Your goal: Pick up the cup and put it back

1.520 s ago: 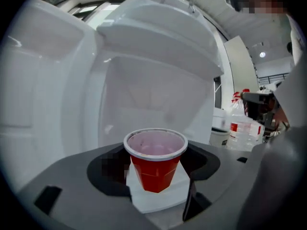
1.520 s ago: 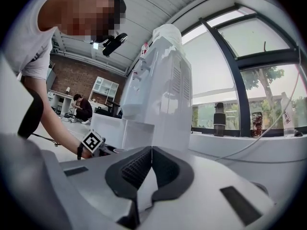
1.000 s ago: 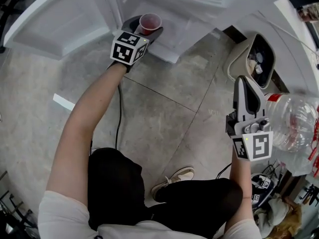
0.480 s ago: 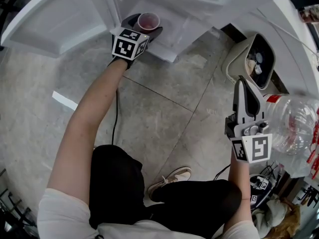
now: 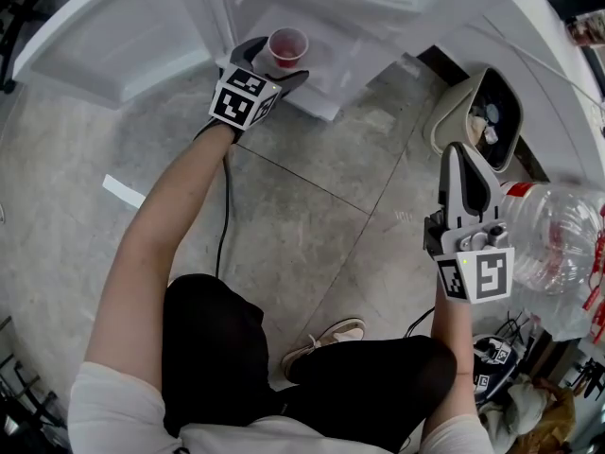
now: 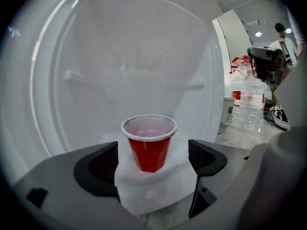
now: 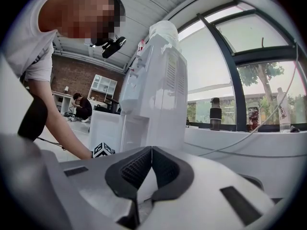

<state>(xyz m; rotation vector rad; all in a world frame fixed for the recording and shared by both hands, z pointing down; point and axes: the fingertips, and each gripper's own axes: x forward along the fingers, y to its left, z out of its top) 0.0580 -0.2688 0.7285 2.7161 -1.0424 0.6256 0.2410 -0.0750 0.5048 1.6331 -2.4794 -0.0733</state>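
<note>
Now the pads (image 6: 106, 162) of the left gripper (image 6: 153, 161) stand wide apart; its jaws have just been opening. The red cup (image 6: 149, 145) is between them, but neither pad touches it: a clear gap shows on each side of its wall. The cup stands upright on its own base, a little ahead of the fingertips, and it appears empty inside. Under it, and under the fingertips too, is the white ledge (image 6: 153, 193) of the water dispenser (image 7: 153, 90), whose white recess rises just behind the cup.

The right gripper (image 7: 149, 169) is well apart from all this, held almost level on the person's other side. Its jaws are pressed together and there is nothing between them. Beside it a large clear water bottle (image 5: 558, 239) lies on the floor (image 5: 312, 225).

As I judge it, the task is almost finished. The cup is put back on the ledge and the grip on it is released. What is left is only to draw the left gripper straight back, so that neither pad knocks the light cup over.
</note>
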